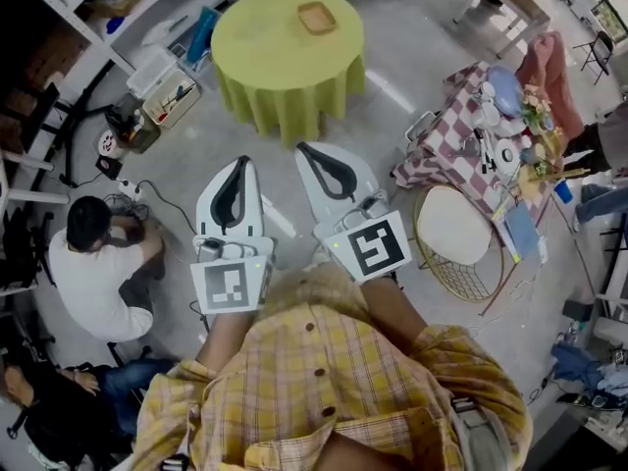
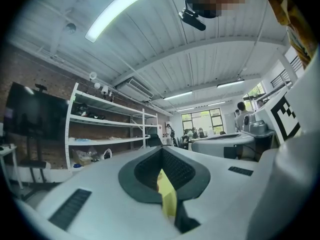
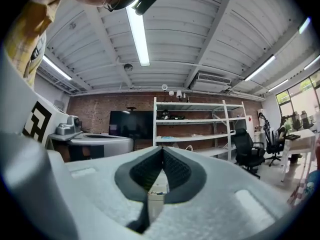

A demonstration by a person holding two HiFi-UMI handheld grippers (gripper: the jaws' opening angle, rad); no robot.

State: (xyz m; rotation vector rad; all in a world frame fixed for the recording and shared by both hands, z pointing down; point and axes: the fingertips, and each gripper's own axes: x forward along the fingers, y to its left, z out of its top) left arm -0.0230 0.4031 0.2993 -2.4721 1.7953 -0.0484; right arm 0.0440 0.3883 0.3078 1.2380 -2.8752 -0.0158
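I hold two grippers, one in each hand, side by side and tilted out ahead of me. My left gripper has its two jaws pressed together at the tips with nothing between them. My right gripper is the same, tips meeting and nothing pinched. Each carries one marker cube, the left cube and the right cube, so two in all, close to my checked yellow shirt.

Ahead of both tips, apart from them, stands one round table under a yellow-green cloth that hangs to the grey floor. One small tan tray sits on its far side.

To the right is one table with a red-checked cloth, crowded with dishes, and just beside it one round wire stand with a white top. To the left, two people are down on the floor: one in a white shirt, one in dark clothes. One clear plastic box lies near the white shelving.
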